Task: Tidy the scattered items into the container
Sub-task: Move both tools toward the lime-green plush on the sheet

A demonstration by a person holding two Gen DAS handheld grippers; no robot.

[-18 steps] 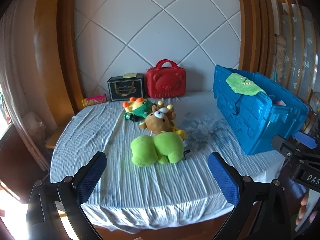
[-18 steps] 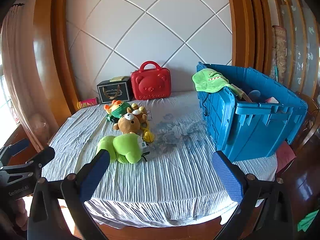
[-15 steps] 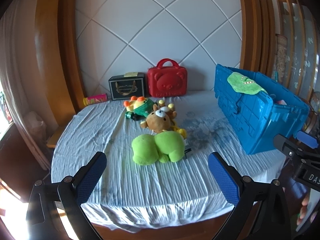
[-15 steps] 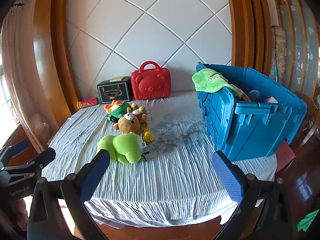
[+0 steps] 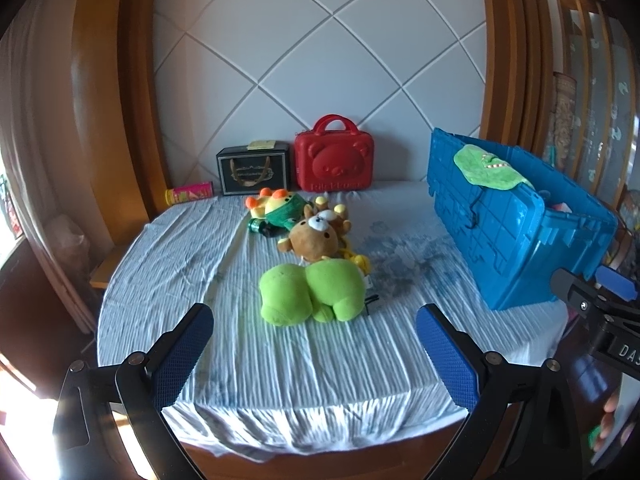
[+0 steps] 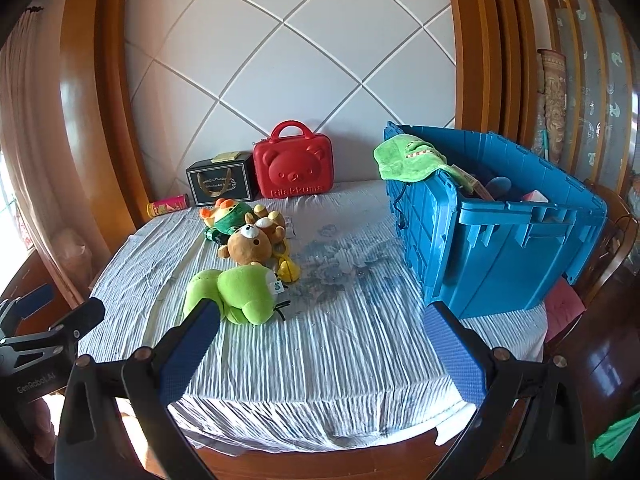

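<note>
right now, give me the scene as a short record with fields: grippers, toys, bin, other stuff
left gripper: open, empty, over the table's near edge
right gripper: open, empty, over the near edge
toys: green plush nearest, bear behind it, orange-green plush farthest
bin: blue, open, on the table's right side, green cloth over its rim
other: red case, black box, pink can by the wall

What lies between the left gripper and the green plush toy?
Only bare wrinkled tablecloth, shown in the left wrist view. The open left gripper faces the green plush toy across it, with nothing in the way.
</note>
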